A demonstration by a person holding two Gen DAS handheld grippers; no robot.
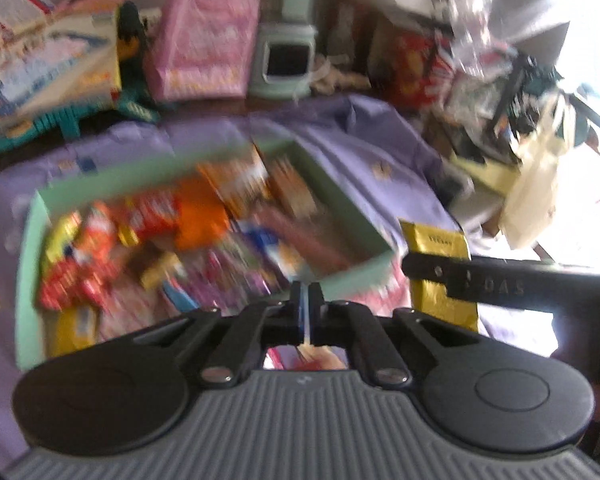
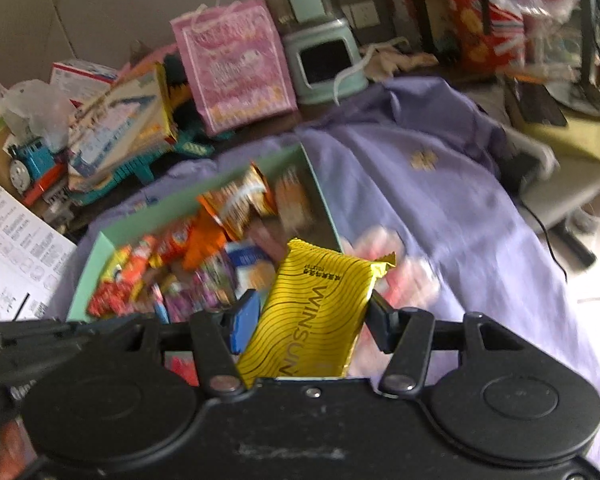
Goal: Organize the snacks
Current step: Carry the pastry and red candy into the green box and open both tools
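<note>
The right hand-held gripper (image 2: 308,320) pinches a glossy yellow foil snack packet (image 2: 314,312); the left hand-held gripper (image 1: 308,300) is pressed together above a pale green cardboard box (image 1: 32,216) crammed with colourful wrapped snacks (image 1: 148,216).

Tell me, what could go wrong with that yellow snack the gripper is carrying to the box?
The right gripper holds the yellow snack packet by its sides only, and the wrapper looks slick, so it might slip out before reaching the green box. The box is already crowded with snacks, so the packet could land on top and slide over the wall onto the purple cloth. The left gripper is close by, so the two could bump.
</note>
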